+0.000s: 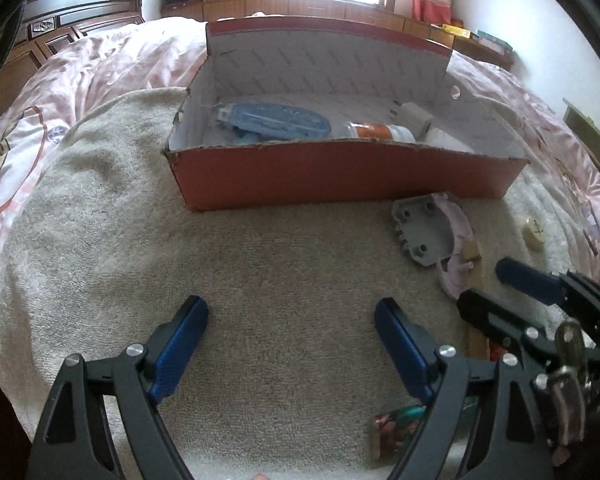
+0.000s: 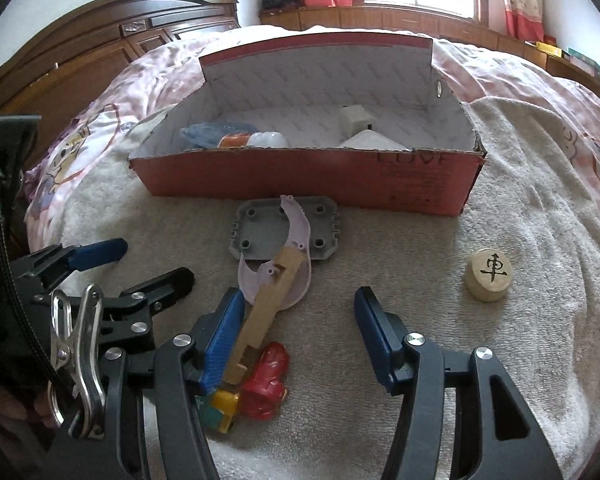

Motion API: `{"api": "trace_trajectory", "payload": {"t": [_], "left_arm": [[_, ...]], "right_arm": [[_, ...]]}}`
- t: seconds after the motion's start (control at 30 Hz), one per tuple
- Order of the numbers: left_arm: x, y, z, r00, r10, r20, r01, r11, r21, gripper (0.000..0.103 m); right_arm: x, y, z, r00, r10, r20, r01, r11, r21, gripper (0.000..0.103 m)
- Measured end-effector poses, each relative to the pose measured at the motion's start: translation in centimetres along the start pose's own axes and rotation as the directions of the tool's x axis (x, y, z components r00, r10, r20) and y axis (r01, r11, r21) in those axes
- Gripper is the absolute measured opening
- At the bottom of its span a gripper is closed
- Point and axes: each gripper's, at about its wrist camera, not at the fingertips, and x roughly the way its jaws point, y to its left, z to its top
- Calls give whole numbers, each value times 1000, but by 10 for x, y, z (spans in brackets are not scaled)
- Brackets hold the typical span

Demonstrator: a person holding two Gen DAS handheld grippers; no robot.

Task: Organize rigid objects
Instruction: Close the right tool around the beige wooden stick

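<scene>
Matt cardboard box on rough terry towel

- You are working on a bed with a pink quilt; a beige towel is spread over it.
- On the towel, toward the headboard-side far edge, stands a red cardboard box.
- Just before the box lies a grey plastic plate, with a lilac curved piece and a wooden block overlapping it.
- A red toy and a yellow toy lie nearer you.
- A round wooden chess piece sits apart, toward the towel's right edge.
</scene>
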Motion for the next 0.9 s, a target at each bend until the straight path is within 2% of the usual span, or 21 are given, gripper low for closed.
{"api": "trace_trajectory", "payload": {"t": [0.23,0.27,0.57,0.67,0.8,0.9], "left_arm": [[0,0,0,1000,0,0,0,1000,0,89],[0,0,0,1000,0,0,0,1000,0,89],[-5,-4,0,1000,-22,3,21,1000,9,89],[-10,-12,2,998,-60,6,60,998,24,89],[-15,-27,4,994,-111,6,111,993,50,89],[-13,-37,6,990,-141,-8,142,988,54,89]], "right_arm": [[-4,7,0,1000,24,15,-23,999,-27,25],[-6,7,0,999,29,23,-28,999,-30,19],[-17,-5,4,997,48,57,-49,999,17,18],[-21,-10,6,997,36,66,-38,999,29,18],[-21,-20,7,998,-21,53,19,999,36,18],[-19,-30,5,999,-24,38,21,998,64,18]]}}
